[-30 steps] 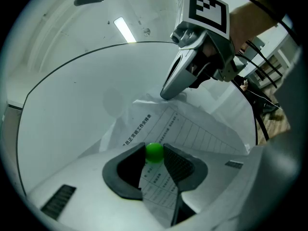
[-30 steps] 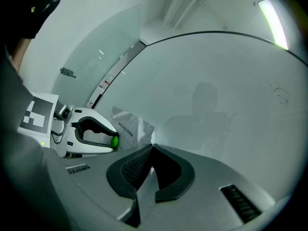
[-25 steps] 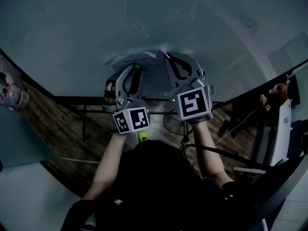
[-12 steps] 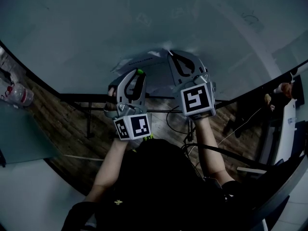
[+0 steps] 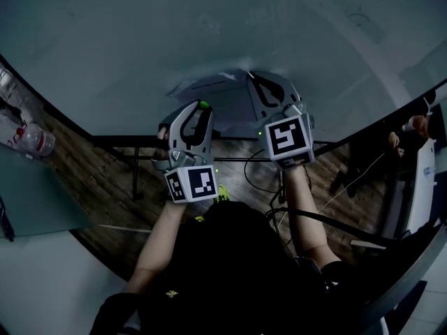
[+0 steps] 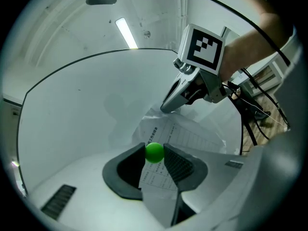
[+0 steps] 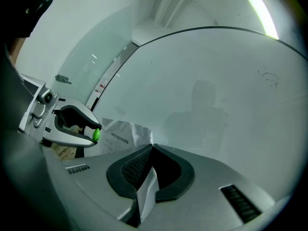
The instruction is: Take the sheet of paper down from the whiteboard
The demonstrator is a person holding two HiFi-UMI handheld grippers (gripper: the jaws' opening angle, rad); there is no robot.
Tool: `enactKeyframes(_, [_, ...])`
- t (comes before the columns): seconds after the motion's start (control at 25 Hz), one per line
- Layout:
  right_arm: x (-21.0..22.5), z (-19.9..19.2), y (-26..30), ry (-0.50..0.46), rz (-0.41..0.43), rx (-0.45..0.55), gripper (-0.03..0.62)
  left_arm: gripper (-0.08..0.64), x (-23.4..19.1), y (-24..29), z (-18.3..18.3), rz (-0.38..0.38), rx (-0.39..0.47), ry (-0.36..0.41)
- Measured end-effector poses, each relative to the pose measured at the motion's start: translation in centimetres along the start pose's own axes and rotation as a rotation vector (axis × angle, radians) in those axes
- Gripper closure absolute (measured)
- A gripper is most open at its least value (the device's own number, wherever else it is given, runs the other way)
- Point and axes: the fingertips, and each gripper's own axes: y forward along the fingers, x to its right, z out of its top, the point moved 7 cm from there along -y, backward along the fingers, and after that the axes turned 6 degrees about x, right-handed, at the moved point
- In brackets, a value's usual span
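The sheet of paper [image 5: 209,89] hangs crumpled against the whiteboard [image 5: 140,40], printed side toward me. My right gripper [image 5: 251,75] is shut on its upper right edge; in the right gripper view a strip of the paper [image 7: 147,191] runs back between the closed jaws [image 7: 151,150]. My left gripper [image 5: 202,107] sits just left of it, a little off the board, shut on a small green round magnet [image 6: 154,152] pinched between its fingertips. The paper [image 6: 168,138] lies behind that magnet. From the right gripper view the magnet [image 7: 96,134] shows at the tip of the left gripper.
The whiteboard stands on a dark frame [image 5: 133,166] over a wooden floor, with cables [image 5: 258,180] trailing below. A plastic water bottle [image 5: 31,142] lies at the left. Another person's hand [image 5: 412,125] shows at the far right.
My left gripper has drawn back a little from the board toward me, keeping the green magnet. The right gripper has stayed on the paper.
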Motion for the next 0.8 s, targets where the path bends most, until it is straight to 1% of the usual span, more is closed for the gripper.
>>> enactKeyframes(0.12, [0.0,0.1,0.1,0.011,0.001,0.0,0.583,0.416,-0.2,0.1,0.0,-0.01,-0.001,-0.007])
enactKeyframes(0.32, [0.0,0.0,-0.2,0.029,-0.002,-0.009,0.583,0.416,-0.4,-0.1,0.2,-0.029,-0.006,0.003])
enactKeyframes(0.52, [-0.4,0.1,-0.9,0.02,-0.005,-0.014,0.583,0.416,-0.4,-0.6,0.2,-0.045,-0.005,0.009])
enactKeyframes(0.8, [-1.6,0.8,-2.8,0.042,-0.032,-0.025,0.583,0.416,0.0,-2.0,0.6,-0.072,0.007,0.014])
